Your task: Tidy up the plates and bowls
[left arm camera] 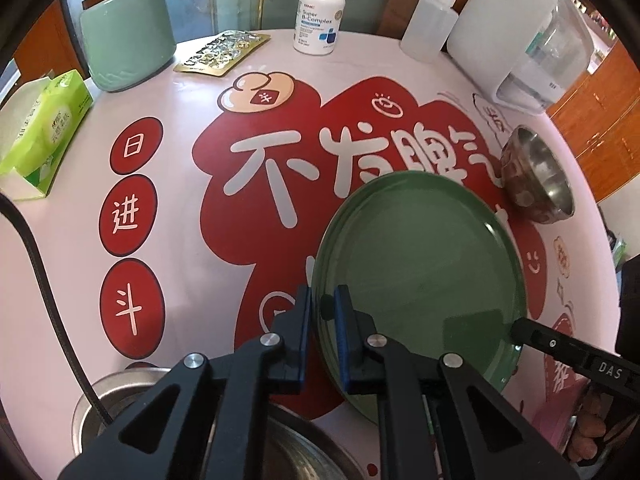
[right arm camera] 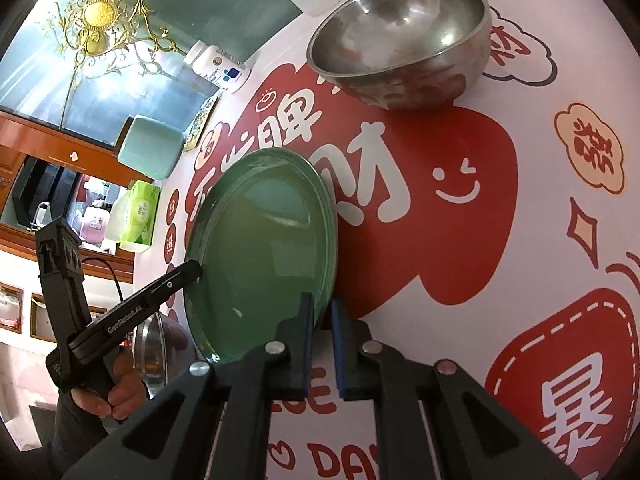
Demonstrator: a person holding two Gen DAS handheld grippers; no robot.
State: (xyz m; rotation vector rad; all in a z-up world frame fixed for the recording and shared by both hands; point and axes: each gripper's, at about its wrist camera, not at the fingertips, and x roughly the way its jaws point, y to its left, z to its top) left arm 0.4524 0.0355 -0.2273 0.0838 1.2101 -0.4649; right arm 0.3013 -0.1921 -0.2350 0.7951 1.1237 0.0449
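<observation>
The left gripper [left arm camera: 323, 304] and right gripper [right arm camera: 322, 314] each clamp opposite rims of the green plate [left arm camera: 420, 256], sharing its weight for a level lift.

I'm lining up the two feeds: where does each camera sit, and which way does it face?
Left wrist: on the left hand-held gripper, looking steeply down at the round green plate; the right hand-held gripper's tip intrudes.
Right wrist: on the right hand-held gripper, looking down at the plate's opposite rim; the left gripper and its hand show.
Shared: plate, round steel bowl, red-and-white printed tabletop.
</observation>
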